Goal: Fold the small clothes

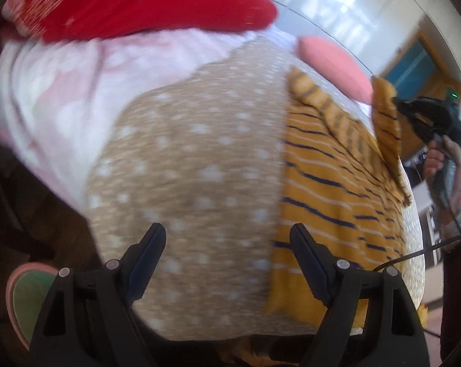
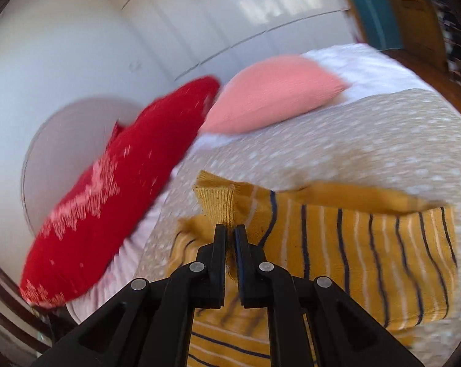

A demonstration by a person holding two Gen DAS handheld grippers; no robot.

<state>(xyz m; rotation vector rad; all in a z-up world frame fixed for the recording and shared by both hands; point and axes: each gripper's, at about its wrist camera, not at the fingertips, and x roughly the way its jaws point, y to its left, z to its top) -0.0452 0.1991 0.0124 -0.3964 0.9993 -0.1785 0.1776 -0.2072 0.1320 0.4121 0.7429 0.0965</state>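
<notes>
A mustard-yellow striped small garment (image 1: 331,189) lies on a tan blanket with white dots (image 1: 193,165). My left gripper (image 1: 227,235) is open and empty, hovering above the blanket just left of the garment's near edge. My right gripper (image 2: 230,231) is shut on the garment's ribbed cuff (image 2: 216,203) and holds that sleeve lifted above the rest of the garment (image 2: 368,250). In the left wrist view the right gripper (image 1: 395,101) shows at the far right, with the lifted sleeve (image 1: 386,122) hanging from it.
A red cushion (image 2: 114,195) and a salmon-pink cushion (image 2: 273,91) lie at the far side of the bed. A pink-white sheet (image 1: 56,98) lies left of the blanket. A white wardrobe (image 2: 169,15) stands behind. A wooden chair (image 2: 4,299) and a shoe (image 1: 28,296) are at the left.
</notes>
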